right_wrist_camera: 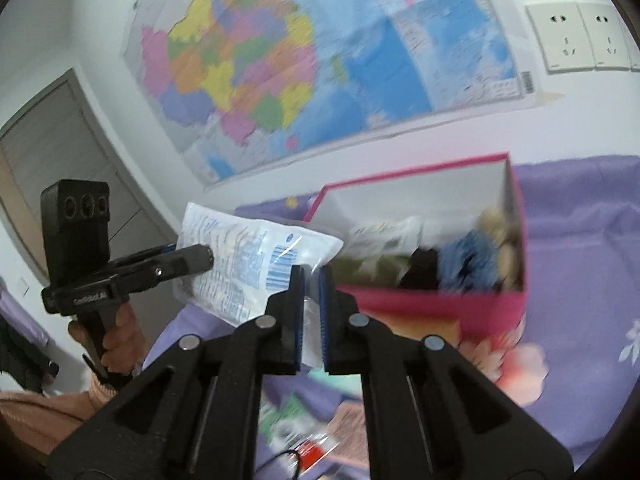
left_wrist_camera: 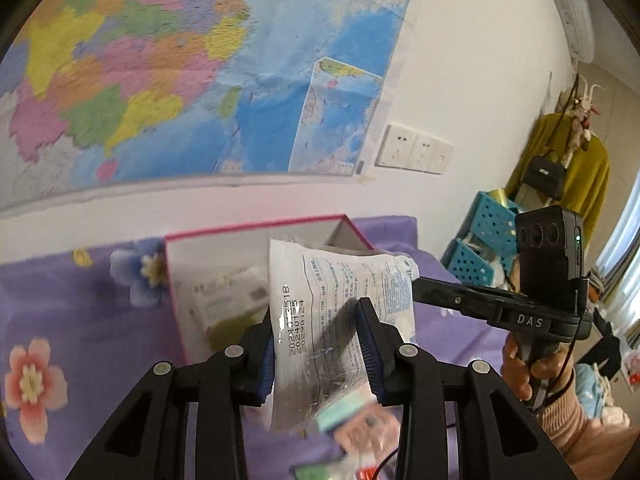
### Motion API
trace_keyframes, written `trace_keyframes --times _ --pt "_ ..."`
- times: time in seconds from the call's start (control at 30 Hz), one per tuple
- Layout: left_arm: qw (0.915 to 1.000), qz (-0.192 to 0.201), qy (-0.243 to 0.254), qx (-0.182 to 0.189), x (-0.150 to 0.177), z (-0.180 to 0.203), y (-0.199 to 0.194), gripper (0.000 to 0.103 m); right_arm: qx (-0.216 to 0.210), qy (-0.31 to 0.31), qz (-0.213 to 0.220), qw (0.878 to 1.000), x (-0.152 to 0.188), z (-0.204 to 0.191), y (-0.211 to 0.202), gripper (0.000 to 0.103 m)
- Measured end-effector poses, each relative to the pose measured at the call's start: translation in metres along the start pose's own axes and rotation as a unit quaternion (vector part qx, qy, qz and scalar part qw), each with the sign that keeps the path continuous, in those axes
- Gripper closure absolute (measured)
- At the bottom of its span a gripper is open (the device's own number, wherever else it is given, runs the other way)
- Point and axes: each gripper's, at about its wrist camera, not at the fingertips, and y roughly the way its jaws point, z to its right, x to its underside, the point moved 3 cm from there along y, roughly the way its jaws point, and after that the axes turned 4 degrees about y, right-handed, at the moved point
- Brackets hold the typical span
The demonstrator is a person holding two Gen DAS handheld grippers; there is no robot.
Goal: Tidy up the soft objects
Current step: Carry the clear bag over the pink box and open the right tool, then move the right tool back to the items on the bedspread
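A white plastic packet [left_wrist_camera: 340, 300] with blue print hangs in the air above the purple bed, in front of a pink box [left_wrist_camera: 224, 240]. My left gripper [left_wrist_camera: 316, 320] is closed on the packet's left part. My right gripper [right_wrist_camera: 310, 280] is closed on its other edge; the packet also shows in the right wrist view [right_wrist_camera: 248, 256]. The right gripper shows in the left wrist view [left_wrist_camera: 424, 284] at the packet's right edge. The pink box [right_wrist_camera: 432, 304] holds a blue fluffy item [right_wrist_camera: 468, 256], a beige plush [right_wrist_camera: 500, 232] and other packets.
A purple flowered sheet [left_wrist_camera: 80, 320] covers the bed. More packets [left_wrist_camera: 360, 432] lie on it below the grippers. A map [left_wrist_camera: 180, 60] hangs on the wall behind. Blue baskets [left_wrist_camera: 488, 240] and a yellow garment [left_wrist_camera: 576, 168] stand at the right. A door [right_wrist_camera: 60, 140] is at the left.
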Motion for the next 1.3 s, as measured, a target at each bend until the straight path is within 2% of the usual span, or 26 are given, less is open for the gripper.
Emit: trace_keyframes --times 0.17,0.33,0.43,0.5,0.6,0.67,0.77,0.9,1.07,1.13,1.3 --pt "0.9994 -0.029 -0.021 -0.004 -0.024 -0.013 0.046 0.067 0.018 0.029 0.007 0.999 -0.036 0.039 0.018 0.095" --pt "0.9969 -0.067 -0.038 -0.010 -0.030 -0.027 0.089 0.066 0.043 0.054 0.009 0.998 -0.062 0.073 0.040 0.095" --pt "0.9937 -0.096 -0.053 -0.022 -0.031 -0.036 0.114 0.058 0.059 0.064 0.006 0.996 -0.070 0.088 0.052 0.095" --pt "0.9900 -0.118 -0.064 -0.043 -0.031 -0.044 0.129 0.055 0.072 0.069 0.001 0.995 -0.073 0.096 0.060 0.095" --pt "0.9833 -0.146 -0.077 -0.075 -0.027 -0.056 0.144 0.054 0.094 0.078 -0.002 0.992 -0.073 0.107 0.070 0.090" --pt "0.9815 -0.151 -0.087 -0.080 -0.024 -0.062 0.145 0.054 0.110 0.072 -0.005 0.991 -0.069 0.107 0.074 0.087" --pt "0.9825 -0.142 -0.083 -0.087 -0.019 -0.063 0.137 0.054 0.120 0.066 -0.008 0.991 -0.062 0.108 0.075 0.085" --pt "0.9880 -0.115 -0.060 -0.083 -0.017 -0.050 0.115 0.054 0.125 0.059 -0.008 0.990 -0.057 0.105 0.071 0.085" --pt "0.9951 -0.068 -0.033 -0.064 -0.012 -0.028 0.076 0.053 0.107 0.042 -0.011 0.993 -0.049 0.088 0.057 0.080" --pt "0.9967 -0.054 -0.025 -0.056 -0.010 -0.023 0.065 0.053 0.093 0.032 -0.016 0.995 -0.042 0.076 0.048 0.075" --pt "0.9992 -0.025 -0.008 -0.029 0.007 -0.009 0.032 0.051 0.060 0.003 -0.029 0.998 -0.021 0.044 0.029 0.072"
